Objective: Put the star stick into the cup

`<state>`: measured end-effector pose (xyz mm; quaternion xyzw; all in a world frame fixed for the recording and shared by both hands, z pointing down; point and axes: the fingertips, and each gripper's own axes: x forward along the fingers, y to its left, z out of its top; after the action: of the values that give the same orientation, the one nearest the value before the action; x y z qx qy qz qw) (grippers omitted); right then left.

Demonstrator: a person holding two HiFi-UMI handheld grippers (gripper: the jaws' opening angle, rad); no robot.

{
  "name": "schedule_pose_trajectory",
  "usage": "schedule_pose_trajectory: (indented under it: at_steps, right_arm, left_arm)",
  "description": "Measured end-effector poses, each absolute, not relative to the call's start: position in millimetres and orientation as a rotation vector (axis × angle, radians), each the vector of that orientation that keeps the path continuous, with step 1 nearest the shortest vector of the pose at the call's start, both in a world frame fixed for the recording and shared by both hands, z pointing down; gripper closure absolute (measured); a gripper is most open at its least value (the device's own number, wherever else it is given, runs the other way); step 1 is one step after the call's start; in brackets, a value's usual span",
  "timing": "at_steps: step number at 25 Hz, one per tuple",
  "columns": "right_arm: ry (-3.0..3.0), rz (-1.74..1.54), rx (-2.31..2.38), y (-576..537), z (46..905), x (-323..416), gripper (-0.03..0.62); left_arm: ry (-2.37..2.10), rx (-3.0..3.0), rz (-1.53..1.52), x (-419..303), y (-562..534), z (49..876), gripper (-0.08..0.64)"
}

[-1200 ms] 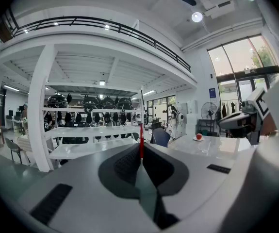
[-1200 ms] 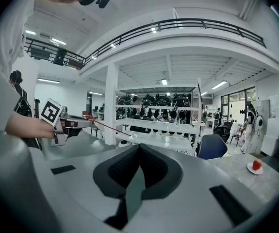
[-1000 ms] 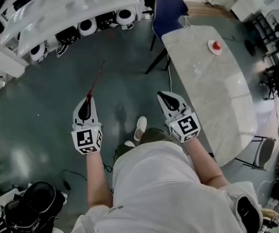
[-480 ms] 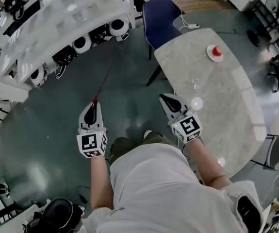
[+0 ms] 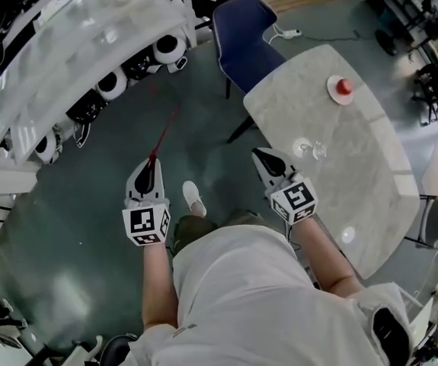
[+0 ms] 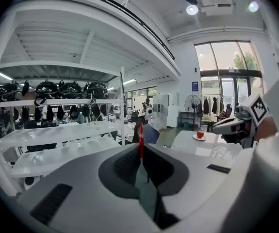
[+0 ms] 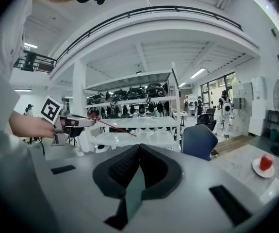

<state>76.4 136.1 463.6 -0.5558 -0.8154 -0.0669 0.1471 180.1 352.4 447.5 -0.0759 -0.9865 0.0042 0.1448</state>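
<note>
1. Head view: the left tool (image 5: 150, 166) clenches the thin red star stick (image 5: 165, 132), which juts forward over the grey floor (image 5: 89, 227). The right tool (image 5: 260, 155) hangs at the edge of the pale marble worktop (image 5: 371, 174), near a clear glass cup (image 5: 304, 148).
2. Left gripper view: the jaws pinch the stick's lower end.
3. Right gripper view: the jaws meet with nothing between them.

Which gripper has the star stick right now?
The left gripper: its jaws are shut on the thin red star stick, which juts out ahead. The right gripper has its jaws closed on nothing.
</note>
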Motion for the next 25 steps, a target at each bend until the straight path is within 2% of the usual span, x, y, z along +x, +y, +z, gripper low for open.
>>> schedule_pose_trajectory:
  at_steps: [8,12,18,25]
  right_arm:
    - [-2.467,-0.179,-1.355,219,460,14,0.581]
    - [-2.547,-0.136,-1.207,228,455,-16,0.581]
    - [-2.626,-0.109,-1.015,188,455,-62,0.581]
    - [-2.689,-0.067,-0.798,102,462,-112,0.581]
  left_arm:
    - [-2.838,0.077,0.007,85,452,462,0.546]
    - [-2.814,0.235,0.023,37,467,470,0.546]
    - [-2.771,0.464,0.053,-39,427,473,0.546]
    - [-2.689,0.749,0.116,-124,327,470,0.546]
